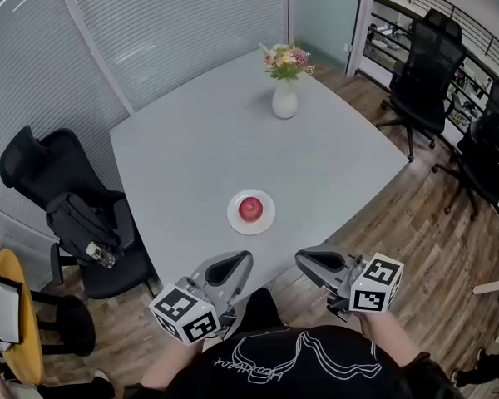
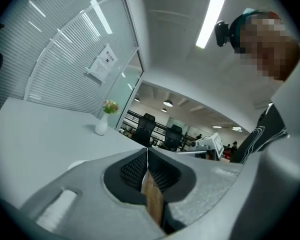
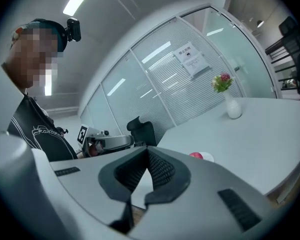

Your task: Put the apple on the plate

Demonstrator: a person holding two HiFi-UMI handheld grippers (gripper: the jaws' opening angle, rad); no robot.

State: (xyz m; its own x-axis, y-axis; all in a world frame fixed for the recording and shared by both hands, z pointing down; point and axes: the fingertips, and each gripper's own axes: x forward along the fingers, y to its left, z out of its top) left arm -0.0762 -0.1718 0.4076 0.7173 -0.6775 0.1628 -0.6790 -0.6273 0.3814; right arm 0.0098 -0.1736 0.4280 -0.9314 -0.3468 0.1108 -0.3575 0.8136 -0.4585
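Glass-walled meeting room, seen from above; a large pale grey table (image 1: 191,140) fills it, with a black office chair (image 1: 54,177) at its left edge. Your left gripper (image 1: 235,263) and right gripper (image 1: 306,260) hang just off the tabletop's near edge, each with its jaws pressed together on nothing. A white ceramic vase (image 1: 284,100) near the far corner holds pink and yellow flowers. A small round white plate (image 1: 235,220) close to the near edge carries the round red apple (image 1: 250,209) at its centre, and nothing else. The placement appears done, with no step left.
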